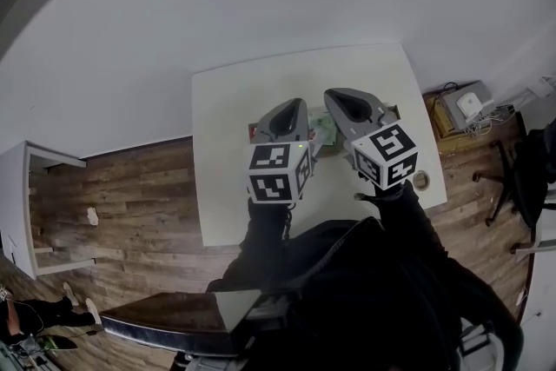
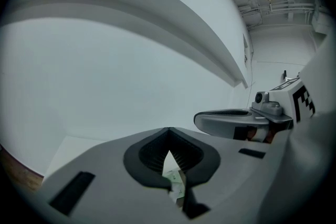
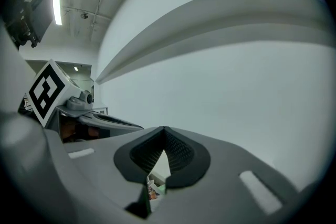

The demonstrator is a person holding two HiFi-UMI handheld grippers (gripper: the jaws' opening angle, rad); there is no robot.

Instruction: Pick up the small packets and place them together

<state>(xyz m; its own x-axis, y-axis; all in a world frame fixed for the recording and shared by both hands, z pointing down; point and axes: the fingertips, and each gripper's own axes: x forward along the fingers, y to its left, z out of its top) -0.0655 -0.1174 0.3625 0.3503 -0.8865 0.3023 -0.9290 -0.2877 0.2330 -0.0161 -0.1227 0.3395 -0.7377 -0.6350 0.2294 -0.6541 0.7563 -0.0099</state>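
Both grippers hang side by side over the middle of the white table [image 1: 234, 187], pointing toward its far edge. The left gripper [image 1: 297, 104] has its jaws together, and so has the right gripper [image 1: 334, 94]. Small packets [image 1: 323, 131] lie on the table between and under them, mostly hidden by the gripper bodies. In the left gripper view the black pads [image 2: 152, 152] meet at their tips, and a green and white packet [image 2: 176, 182] shows through the gap below. The right gripper view shows shut pads [image 3: 181, 155] and colourful packets [image 3: 154, 189] underneath. I see nothing pinched in either.
A roll of tape [image 1: 421, 181] sits near the table's right edge. On the wooden floor to the right are a box with cables [image 1: 465, 107] and a chair [image 1: 521, 178]. A white cabinet [image 1: 35, 204] stands at the left. A grey wall rises behind the table.
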